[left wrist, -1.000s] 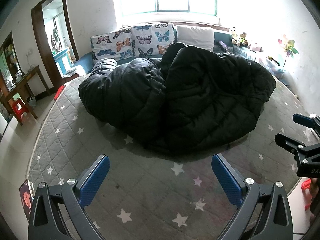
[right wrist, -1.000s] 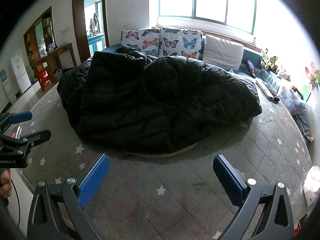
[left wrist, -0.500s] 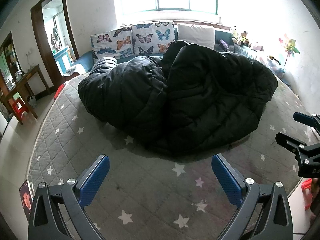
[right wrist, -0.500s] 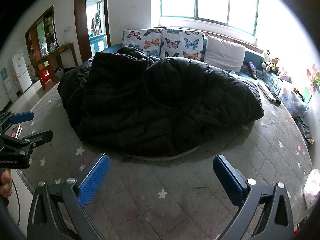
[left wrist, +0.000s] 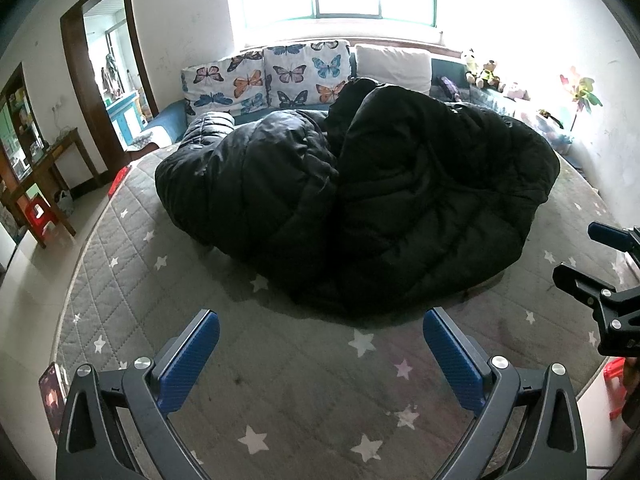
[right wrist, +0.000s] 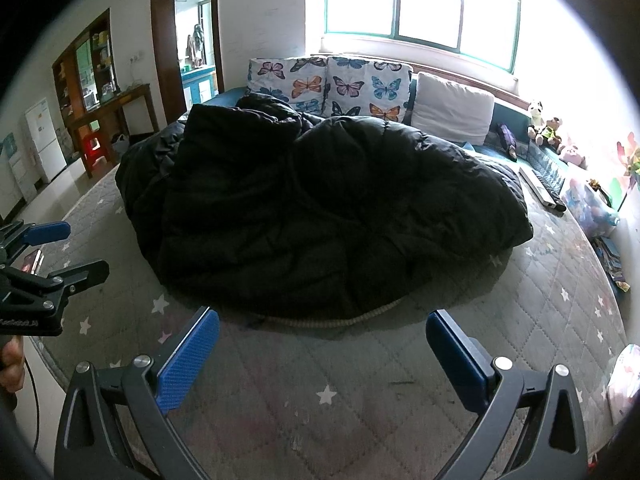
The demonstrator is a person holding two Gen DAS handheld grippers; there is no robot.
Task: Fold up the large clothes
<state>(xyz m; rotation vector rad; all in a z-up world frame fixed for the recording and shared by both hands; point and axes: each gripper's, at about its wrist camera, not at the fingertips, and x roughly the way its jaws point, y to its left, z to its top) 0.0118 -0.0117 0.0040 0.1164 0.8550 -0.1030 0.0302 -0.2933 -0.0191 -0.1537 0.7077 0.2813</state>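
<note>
A large black puffer coat (left wrist: 360, 200) lies bunched in a heap on the grey star-patterned bed cover (left wrist: 304, 380), one half lapped over the other. From the right wrist view the same coat (right wrist: 320, 216) shows a pale ribbed hem along its near edge. My left gripper (left wrist: 320, 344) hovers open over bare cover just short of the coat. My right gripper (right wrist: 322, 340) is open too, close to the hem, holding nothing. Each gripper shows at the edge of the other's view.
Butterfly pillows (left wrist: 276, 76) and a white pillow (left wrist: 394, 66) line the headboard under a bright window. Soft toys (right wrist: 548, 132) and clutter run along the right wall. A doorway, a wooden table (left wrist: 44, 168) and a red stool (left wrist: 40, 216) stand left of the bed.
Both grippers have eased slightly forward toward the coat; it sits a little larger in both views. The coat itself has not moved, and both grippers stayed open.
</note>
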